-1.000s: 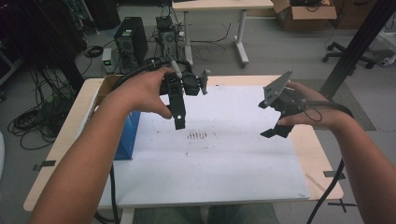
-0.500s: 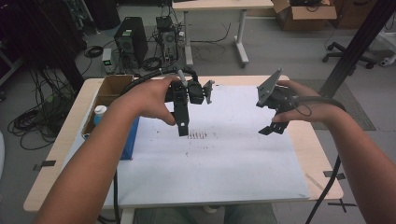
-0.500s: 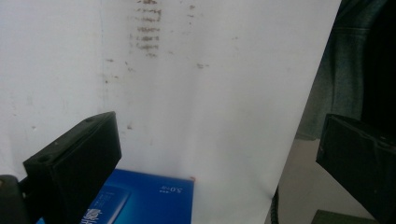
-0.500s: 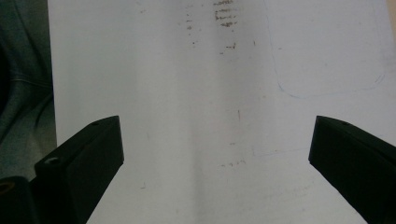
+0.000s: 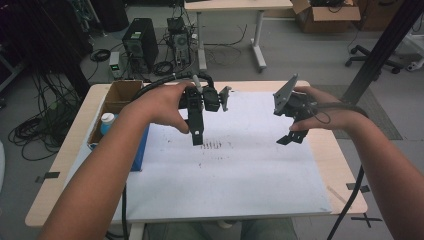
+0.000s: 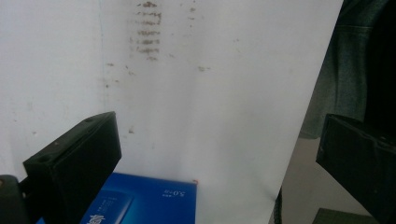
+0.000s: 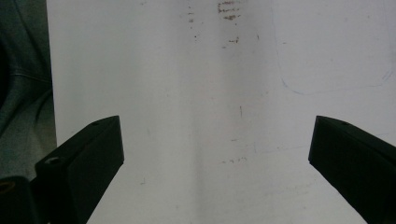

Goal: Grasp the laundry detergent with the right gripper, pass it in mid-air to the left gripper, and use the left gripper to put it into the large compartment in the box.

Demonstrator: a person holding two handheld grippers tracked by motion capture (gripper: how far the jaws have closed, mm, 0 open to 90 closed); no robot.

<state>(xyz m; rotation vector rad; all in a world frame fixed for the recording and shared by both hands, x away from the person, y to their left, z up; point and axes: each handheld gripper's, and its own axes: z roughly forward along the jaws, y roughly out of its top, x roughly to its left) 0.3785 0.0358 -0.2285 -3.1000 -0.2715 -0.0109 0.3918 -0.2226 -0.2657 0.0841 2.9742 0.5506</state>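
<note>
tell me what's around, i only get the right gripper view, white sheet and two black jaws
Observer: In the high view a blue box lies at the left edge of the white sheet.
Operator: anything beyond it
Observer: An open cardboard box on the table's left side, a blue-capped white bottle inside.
Operator: and the left gripper
Observer: The left gripper hangs over the sheet's dark smudges, jaws wide apart, nothing between them.
</note>
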